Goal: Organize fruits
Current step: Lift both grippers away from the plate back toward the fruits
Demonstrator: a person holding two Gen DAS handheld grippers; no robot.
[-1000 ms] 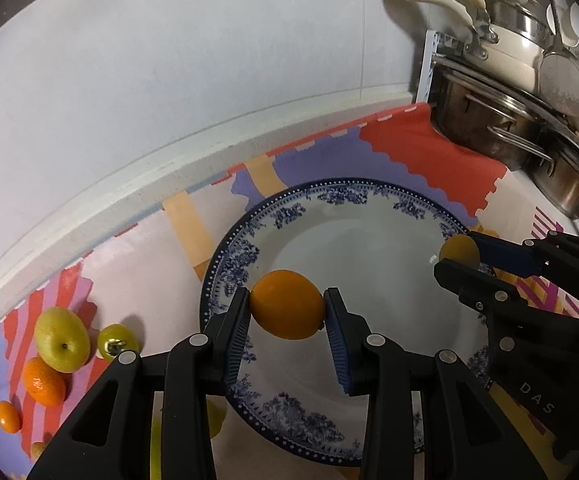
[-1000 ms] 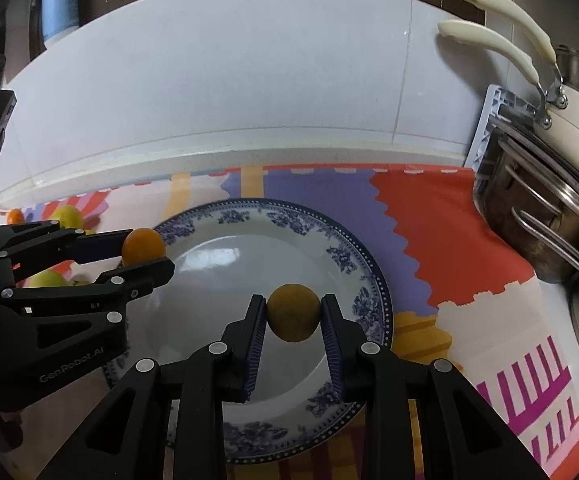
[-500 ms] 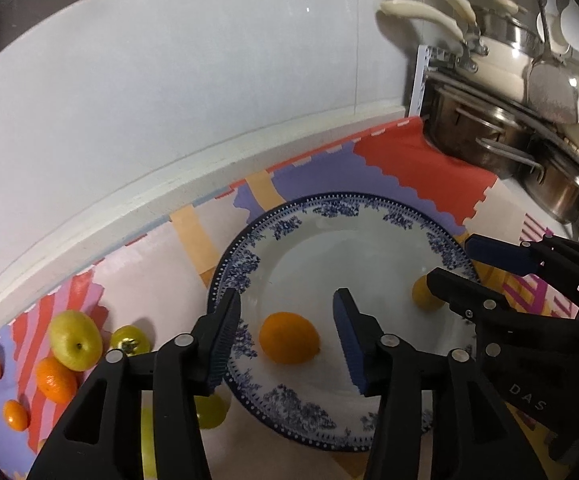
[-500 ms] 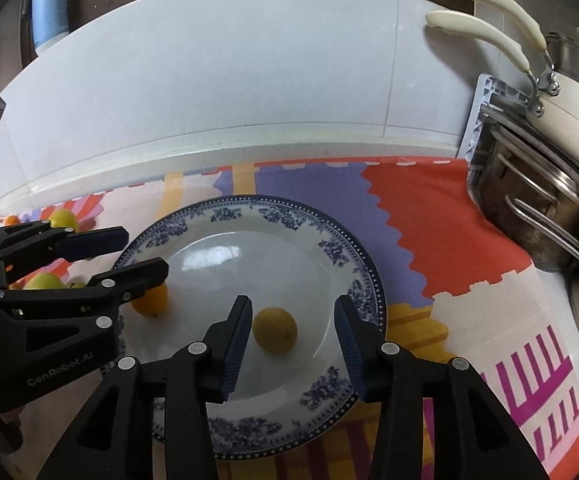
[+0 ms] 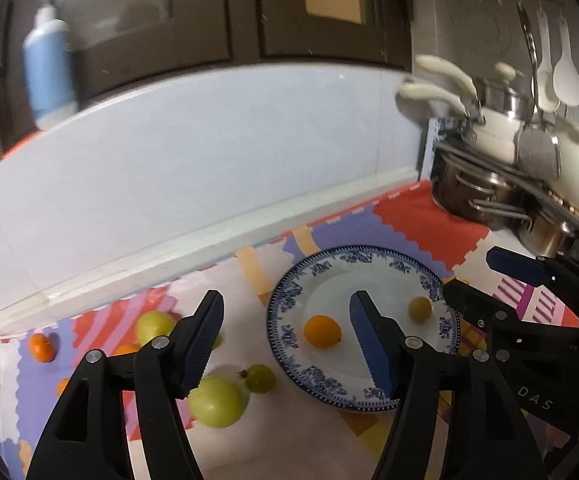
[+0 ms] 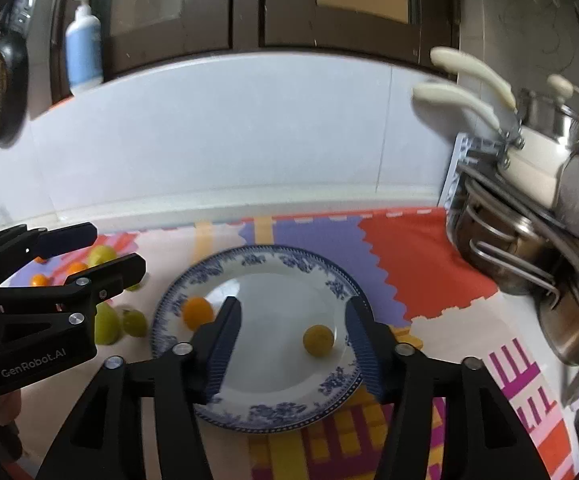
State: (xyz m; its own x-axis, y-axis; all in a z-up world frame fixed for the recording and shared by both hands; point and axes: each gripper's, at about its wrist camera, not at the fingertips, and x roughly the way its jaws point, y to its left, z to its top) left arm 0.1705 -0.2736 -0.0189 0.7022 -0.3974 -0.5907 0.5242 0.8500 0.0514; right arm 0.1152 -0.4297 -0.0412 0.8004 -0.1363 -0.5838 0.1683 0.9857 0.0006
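Blue-and-white patterned china, a round plate (image 6: 341, 292), is seen lying on a bright mat (image 6: 421, 256) of red, purple and cream patches spread over the counter (image 5: 289, 432). Two fruits are seen resting on the plate, apart from each other: an orange (image 5: 322, 331) toward the plate's left side and a smaller yellow fruit (image 6: 318, 340) toward its right.

The left gripper (image 5: 285, 340) is held above the plate's left edge; its jaws have just been opening and are spread wide, with nothing pinched between them. In the left wrist view the orange appears in the gap between them, but it is lying on the plate beneath, untouched. The right gripper (image 6: 293, 344) is held above the plate's near side; its jaws have likewise just been opening and are spread, with nothing gripped. The yellow fruit is seen on the plate below, nearer the right jaw.

Left of the plate, more fruit is scattered on the mat: a large green fruit (image 5: 217, 402), a small green one (image 5: 260, 378) just beside it, another yellow-green one (image 5: 154, 326) farther back, and a small orange one (image 5: 41, 347) near the wall.

Steel pots (image 6: 529, 248) on a rack are stacked at the right, and a blue pump bottle (image 6: 83, 46) is standing on the ledge above the white wall.
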